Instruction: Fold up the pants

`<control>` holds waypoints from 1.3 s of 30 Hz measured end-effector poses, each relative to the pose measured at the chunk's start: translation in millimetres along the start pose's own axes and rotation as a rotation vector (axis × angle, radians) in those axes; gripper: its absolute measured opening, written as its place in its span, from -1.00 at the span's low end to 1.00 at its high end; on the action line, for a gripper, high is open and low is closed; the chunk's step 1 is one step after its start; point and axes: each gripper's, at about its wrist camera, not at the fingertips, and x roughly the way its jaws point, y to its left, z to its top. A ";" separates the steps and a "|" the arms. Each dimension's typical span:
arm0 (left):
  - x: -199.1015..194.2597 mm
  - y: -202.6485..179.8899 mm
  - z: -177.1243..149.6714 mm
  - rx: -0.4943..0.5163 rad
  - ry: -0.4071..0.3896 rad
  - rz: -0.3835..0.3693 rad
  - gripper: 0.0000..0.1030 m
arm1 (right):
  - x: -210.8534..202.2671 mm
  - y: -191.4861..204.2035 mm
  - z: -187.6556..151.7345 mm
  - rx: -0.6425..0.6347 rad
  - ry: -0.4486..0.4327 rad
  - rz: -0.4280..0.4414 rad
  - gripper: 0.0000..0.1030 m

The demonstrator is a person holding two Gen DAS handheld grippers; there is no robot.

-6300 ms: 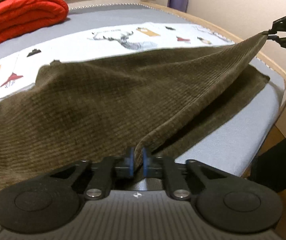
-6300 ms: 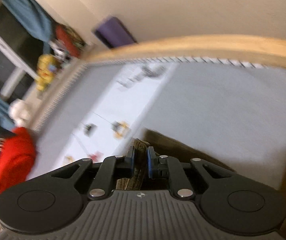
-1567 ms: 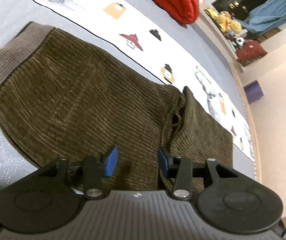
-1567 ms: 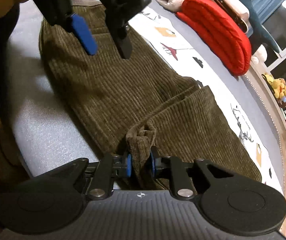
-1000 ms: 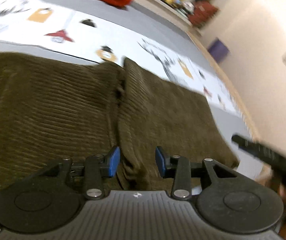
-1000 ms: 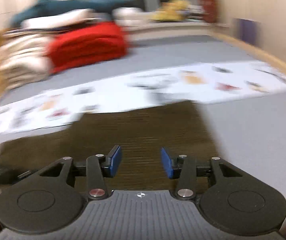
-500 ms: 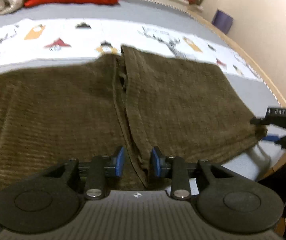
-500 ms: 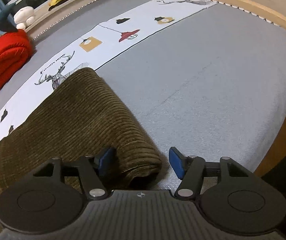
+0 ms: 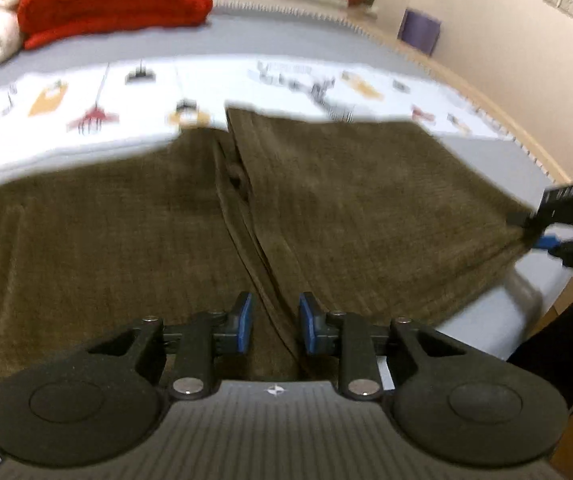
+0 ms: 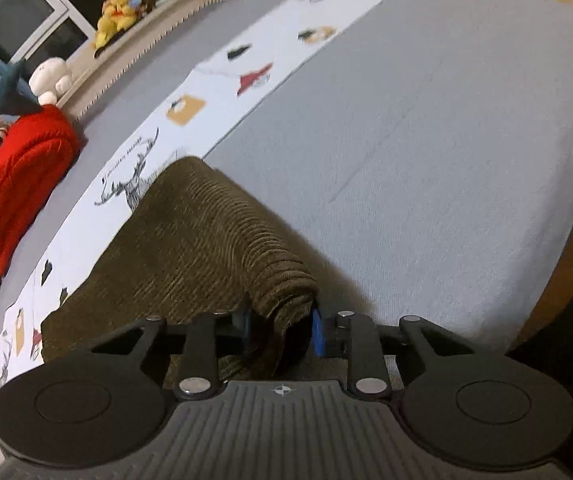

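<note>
Brown corduroy pants [image 9: 366, 208] are lying spread across the grey bed [image 10: 446, 140]. The left gripper [image 9: 274, 322] is closing its jaws around the near fold edge, not yet pressing it. The right gripper [image 10: 280, 330] is closing its jaws on the bunched right corner.

Your left wrist view is motion-blurred, so the far edge of the pants [image 9: 366, 208] smears. In your right wrist view the cloth hides the right gripper's [image 10: 280, 328] left pad.
</note>
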 end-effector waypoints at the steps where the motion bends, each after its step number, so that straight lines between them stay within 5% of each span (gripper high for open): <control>1: -2.7 1.9 -0.2 -0.005 -0.017 -0.011 -0.45 | -1.7 0.4 -0.9 -0.003 -0.017 -0.027 -0.46; 4: -1.0 4.3 -1.3 -0.003 -0.003 -0.017 -0.45 | 5.1 -10.1 -1.7 0.054 0.014 -0.061 -0.40; 8: 27.1 0.7 -9.7 0.026 0.167 0.045 -0.45 | 15.3 -9.4 -2.8 0.042 0.055 -0.085 -0.17; 15: 27.3 0.5 -5.5 0.017 0.145 0.044 -0.45 | 14.8 -4.7 -4.2 -0.020 0.040 -0.098 -0.07; 19: 19.1 6.9 -6.0 -0.017 0.122 0.053 -0.41 | 15.2 0.2 -4.9 -0.076 0.023 -0.099 -0.33; 26: 3.4 18.5 -0.3 -0.085 0.045 0.078 -0.20 | -13.3 29.4 -5.9 -0.224 -0.103 -0.052 -0.44; 34: -19.6 34.5 10.3 -0.186 -0.048 0.082 -0.13 | -83.5 100.0 13.7 -0.569 -0.204 0.153 -0.46; 39: -25.6 40.6 16.4 -0.215 -0.047 0.072 0.03 | -83.4 104.1 -8.8 -0.715 -0.273 0.161 -0.46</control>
